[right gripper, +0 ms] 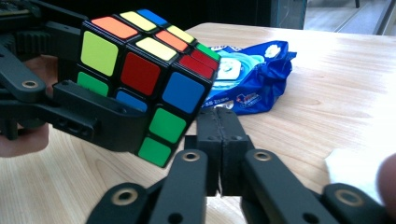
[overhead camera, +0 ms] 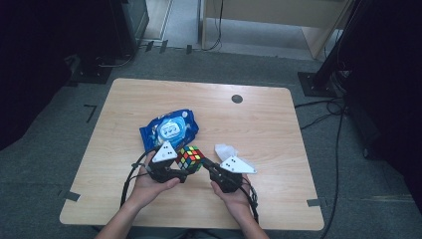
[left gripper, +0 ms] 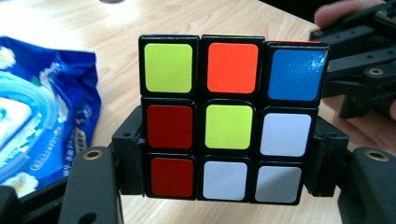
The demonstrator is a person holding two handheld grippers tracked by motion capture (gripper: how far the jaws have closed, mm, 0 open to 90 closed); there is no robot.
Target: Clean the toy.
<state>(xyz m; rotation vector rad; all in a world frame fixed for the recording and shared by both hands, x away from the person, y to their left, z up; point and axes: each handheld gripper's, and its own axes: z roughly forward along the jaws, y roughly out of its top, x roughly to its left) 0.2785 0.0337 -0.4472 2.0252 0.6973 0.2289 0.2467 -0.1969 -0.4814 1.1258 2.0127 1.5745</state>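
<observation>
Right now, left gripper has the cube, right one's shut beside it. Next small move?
Probably open the right gripper and bring it onto the Rubik's cube. Its fingers are pressed together with nothing between them, just below the cube's free corner, while the left gripper clamps the lower two layers, leaving the top layer free to turn.

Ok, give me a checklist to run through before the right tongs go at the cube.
1. Left tongs clamped on the cube: ok, pads press both sides.
2. Cube clear of the table: ok, held up.
3. Right tongs open enough to take a layer: not ok, pads together, nothing between.
4. Right tongs lined up with the cube: not ok, beside its lower corner.
5. Blue packet out of the way: ok.
</observation>
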